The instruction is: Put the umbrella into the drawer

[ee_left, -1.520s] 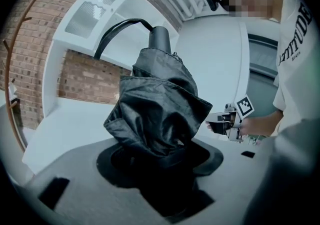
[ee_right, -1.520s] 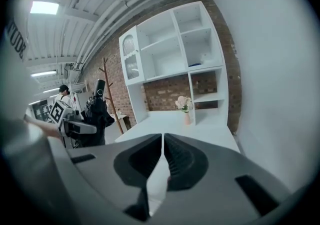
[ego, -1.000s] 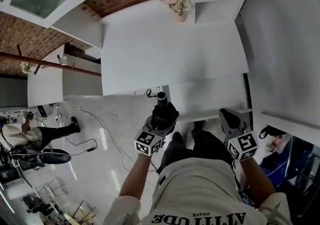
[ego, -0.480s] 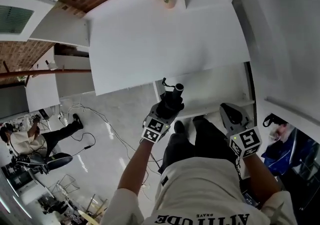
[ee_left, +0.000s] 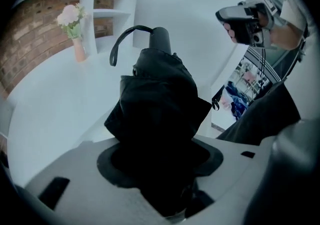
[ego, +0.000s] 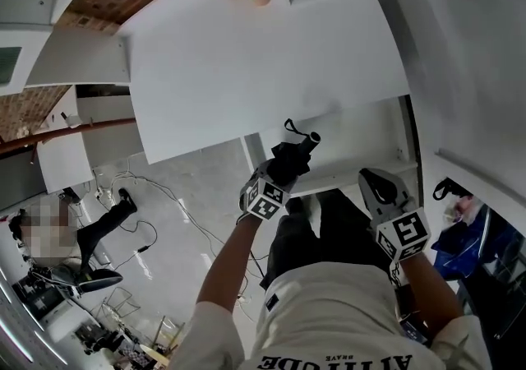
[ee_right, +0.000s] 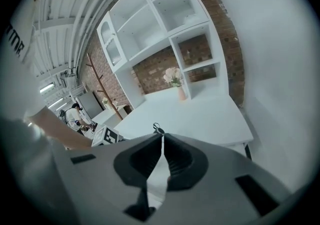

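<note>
In left gripper [ego: 283, 171], umbrella [ego: 297, 154], handle [ee_left: 160, 41] seemingly outward

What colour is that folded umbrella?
The umbrella is black all over, best seen in the left gripper view.

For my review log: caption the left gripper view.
Left gripper holds a folded black umbrella; white table and flower vase behind.

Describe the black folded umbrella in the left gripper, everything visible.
The black folded umbrella is compact, with loose, crumpled dark fabric bunched round the shaft. A black cylindrical handle caps its far end, and a thin black strap loop curves off it. The left gripper clamps the fabric body between its jaws; nothing else visibly touches it. It is held in the air, handle end pointing away from the person, toward the front edge of the white table.
</note>
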`<state>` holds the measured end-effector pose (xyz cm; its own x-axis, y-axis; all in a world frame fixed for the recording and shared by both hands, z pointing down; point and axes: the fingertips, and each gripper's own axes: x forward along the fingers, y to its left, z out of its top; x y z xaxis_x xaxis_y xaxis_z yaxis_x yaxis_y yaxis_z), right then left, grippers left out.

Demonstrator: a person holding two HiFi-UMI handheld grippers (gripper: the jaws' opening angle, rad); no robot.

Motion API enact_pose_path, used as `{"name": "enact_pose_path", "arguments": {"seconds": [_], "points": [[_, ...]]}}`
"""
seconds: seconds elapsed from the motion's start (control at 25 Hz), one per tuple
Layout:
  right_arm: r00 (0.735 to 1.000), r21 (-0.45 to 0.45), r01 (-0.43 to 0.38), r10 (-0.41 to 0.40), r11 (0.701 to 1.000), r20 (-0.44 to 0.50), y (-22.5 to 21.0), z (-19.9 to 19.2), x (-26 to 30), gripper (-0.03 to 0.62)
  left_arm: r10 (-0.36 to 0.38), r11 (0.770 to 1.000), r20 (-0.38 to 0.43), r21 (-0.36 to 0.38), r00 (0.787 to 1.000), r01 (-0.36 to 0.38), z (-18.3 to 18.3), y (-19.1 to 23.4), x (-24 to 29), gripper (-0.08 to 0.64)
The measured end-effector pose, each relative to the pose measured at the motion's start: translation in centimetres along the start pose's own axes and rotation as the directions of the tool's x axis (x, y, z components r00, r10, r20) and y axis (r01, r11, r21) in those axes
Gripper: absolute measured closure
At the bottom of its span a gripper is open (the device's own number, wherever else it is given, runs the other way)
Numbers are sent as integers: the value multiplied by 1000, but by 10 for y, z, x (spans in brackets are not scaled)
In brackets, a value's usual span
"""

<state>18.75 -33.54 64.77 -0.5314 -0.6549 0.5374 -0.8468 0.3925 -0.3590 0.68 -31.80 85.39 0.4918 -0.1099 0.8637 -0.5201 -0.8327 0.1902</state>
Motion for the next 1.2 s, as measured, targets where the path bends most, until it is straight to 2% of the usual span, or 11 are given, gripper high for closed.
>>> {"name": "enact_pose_path", "arguments": {"seconds": [0.24,0.52,0.84,1.08,1.2], "points": [[1000,8,4,-4,1000,-10,-15,-3,6,558,-14,1000,-117,6,993,15,-16,7,38,302],[1000,26,1,-1,1000,-31,-24,-13,14,558,-31,1000,-236,-12,971,29,-41,16,72,302],[999,46,5,-2,999,-54,-29,-25,27,558,-50,989,-302,-147,952,6,-67,36,102,301],[998,42,-1,3,999,-59,-33,-29,27,558,-52,963,-303,-267,952,-32,-74,44,112,301],[998,48,-3,5,999,-60,-33,-33,29,558,-62,957,-306,-287,950,-30,-76,45,115,301]]}}
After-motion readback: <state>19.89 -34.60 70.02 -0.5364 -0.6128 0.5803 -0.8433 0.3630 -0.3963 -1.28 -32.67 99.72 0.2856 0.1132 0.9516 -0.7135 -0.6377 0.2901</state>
